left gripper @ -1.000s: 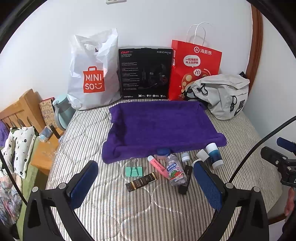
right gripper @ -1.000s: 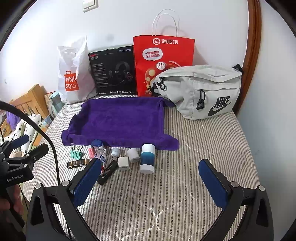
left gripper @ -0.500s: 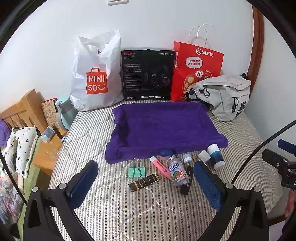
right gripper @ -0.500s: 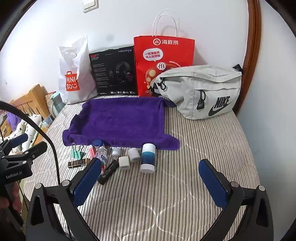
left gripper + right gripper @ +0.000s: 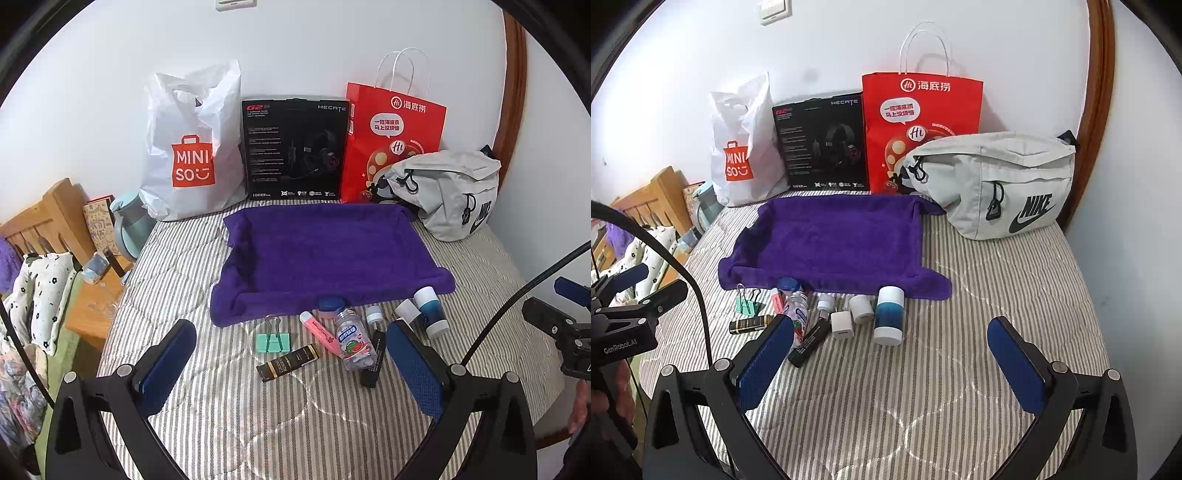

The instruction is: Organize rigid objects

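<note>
The left gripper (image 5: 291,369) has its jaws spread wide and holds nothing; it hangs above the striped bed (image 5: 236,424). The right gripper (image 5: 890,363) is the same, wide apart and empty. Ahead of both, the small rigid items lie in a row, among them a green binder clip (image 5: 273,341), a clear bottle (image 5: 354,345) and a blue-white jar (image 5: 889,314), just beside the near edge of the purple towel (image 5: 834,240).

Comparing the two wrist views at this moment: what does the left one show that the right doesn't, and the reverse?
Only the left wrist view shows the open left gripper and the wooden side table. Only the right wrist view shows the open right gripper and the white charger cube. Both share the purple towel, green binder clip, blue-and-white bottle and grey Nike bag.
</note>
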{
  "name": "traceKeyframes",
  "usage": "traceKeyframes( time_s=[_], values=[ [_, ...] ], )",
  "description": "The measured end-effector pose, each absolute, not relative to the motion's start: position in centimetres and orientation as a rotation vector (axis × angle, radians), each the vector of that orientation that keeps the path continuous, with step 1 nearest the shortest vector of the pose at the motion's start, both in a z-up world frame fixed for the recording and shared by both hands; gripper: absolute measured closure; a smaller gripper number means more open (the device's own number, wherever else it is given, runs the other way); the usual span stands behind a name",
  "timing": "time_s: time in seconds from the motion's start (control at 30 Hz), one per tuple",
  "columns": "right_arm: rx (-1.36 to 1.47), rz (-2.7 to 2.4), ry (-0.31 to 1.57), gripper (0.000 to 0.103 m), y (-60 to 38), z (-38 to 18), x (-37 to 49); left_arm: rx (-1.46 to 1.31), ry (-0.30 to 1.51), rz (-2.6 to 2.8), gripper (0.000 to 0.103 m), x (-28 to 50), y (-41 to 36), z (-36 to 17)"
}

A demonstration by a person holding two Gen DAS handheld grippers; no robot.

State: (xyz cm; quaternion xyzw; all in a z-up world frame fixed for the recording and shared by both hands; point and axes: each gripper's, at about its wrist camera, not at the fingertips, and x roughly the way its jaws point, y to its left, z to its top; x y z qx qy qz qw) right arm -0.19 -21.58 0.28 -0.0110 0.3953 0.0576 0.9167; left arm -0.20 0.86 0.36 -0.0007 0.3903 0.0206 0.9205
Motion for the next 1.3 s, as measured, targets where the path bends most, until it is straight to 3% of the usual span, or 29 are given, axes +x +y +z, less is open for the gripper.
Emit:
traceKeyframes(
  time_s=[0.5, 1.1, 1.3],
  values=[
    [0.0, 0.114, 0.84, 0.0, -22.1, -0.6, 1.0, -0.044, 0.854, 0.046, 0.0, 1.5, 2.5, -1.8],
    [-0.022, 0.144, 0.987, 0.0, -21.8, -5.8, 4.1, -0.095, 1.059, 0.09, 0.0, 7.3, 5.9, -12.2],
    [-0.038, 0.144, 1.019, 0.0, -21.8, -7.4, 5.4, -0.046, 1.116, 0.072, 0.005, 9.3, 5.5, -14.4]
  ],
)
